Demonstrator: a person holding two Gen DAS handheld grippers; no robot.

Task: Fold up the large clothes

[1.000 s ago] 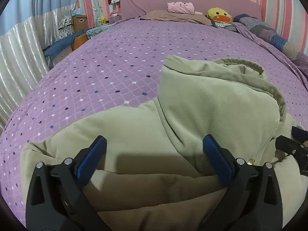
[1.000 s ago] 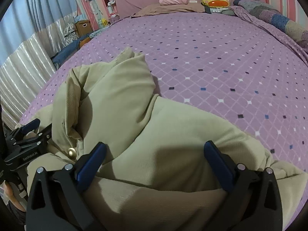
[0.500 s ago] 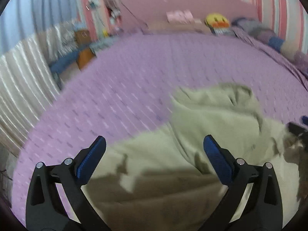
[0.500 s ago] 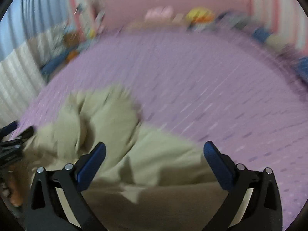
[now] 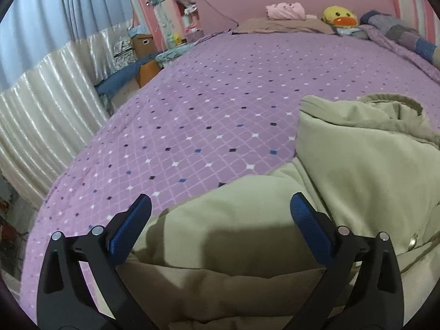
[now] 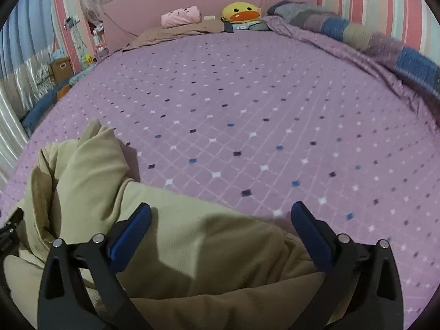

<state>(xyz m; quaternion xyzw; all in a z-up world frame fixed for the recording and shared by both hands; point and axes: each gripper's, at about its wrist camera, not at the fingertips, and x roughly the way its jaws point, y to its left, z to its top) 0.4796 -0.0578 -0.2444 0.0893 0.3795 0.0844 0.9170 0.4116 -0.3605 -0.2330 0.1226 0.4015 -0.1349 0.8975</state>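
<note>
Purple bedspread point(image 5: 220, 104), khaki jacket point(image 5: 357, 165) bunched (folded); left hand-held gripper point(image 5: 220, 217), right hand-held gripper point(image 6: 221, 220) spread wide

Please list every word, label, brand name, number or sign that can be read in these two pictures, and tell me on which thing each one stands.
No text can be read in either view.
The olive-green jacket shows a metal snap but no label.
The left gripper, seen at the edge of the right wrist view, may carry print: too small and cut off to read.
The cardboard box and small items beside the bed: too small and blurred to read.
The yellow duck plush bears no words.
</note>
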